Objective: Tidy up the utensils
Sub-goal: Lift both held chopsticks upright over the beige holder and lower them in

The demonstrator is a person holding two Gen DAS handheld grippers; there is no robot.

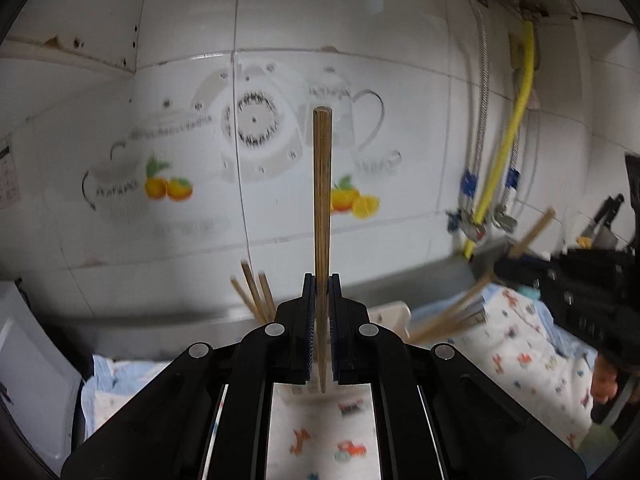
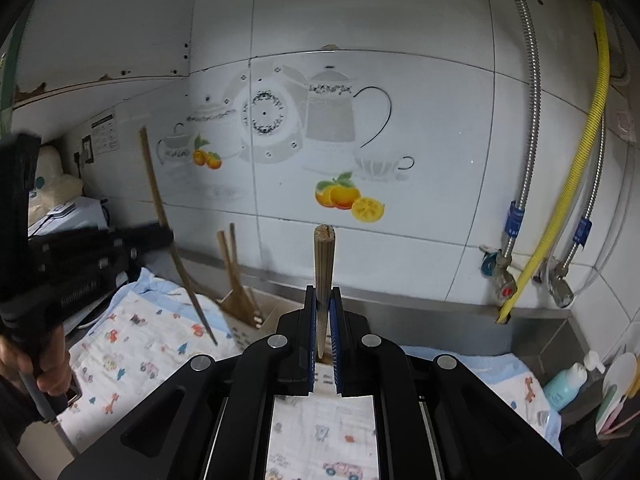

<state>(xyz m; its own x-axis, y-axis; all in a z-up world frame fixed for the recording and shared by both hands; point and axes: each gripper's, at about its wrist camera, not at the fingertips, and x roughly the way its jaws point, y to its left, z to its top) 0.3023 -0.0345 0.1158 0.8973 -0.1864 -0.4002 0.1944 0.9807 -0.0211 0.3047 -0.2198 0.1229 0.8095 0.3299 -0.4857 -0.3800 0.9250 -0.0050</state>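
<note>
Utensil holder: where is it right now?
Right wrist view: the utensil holder sits left of centre on the patterned cloth near the tiled wall, several chopsticks standing in it.

Light: soft and even, a bit dim and bluish, no strong shadows.
Glare: a pale shine on the wall (image 1: 280, 32) high up.
Blur, left view: the wall pictures and the far gripper (image 1: 580, 288) look smeared; the chopstick (image 1: 322, 208) close up is sharp.
Blur, right view: the wall (image 2: 420, 120) is clearer; the other gripper (image 2: 60, 276) at the left is smeared.
Edges: both views bend like a bowl, with dark round corners.
</note>
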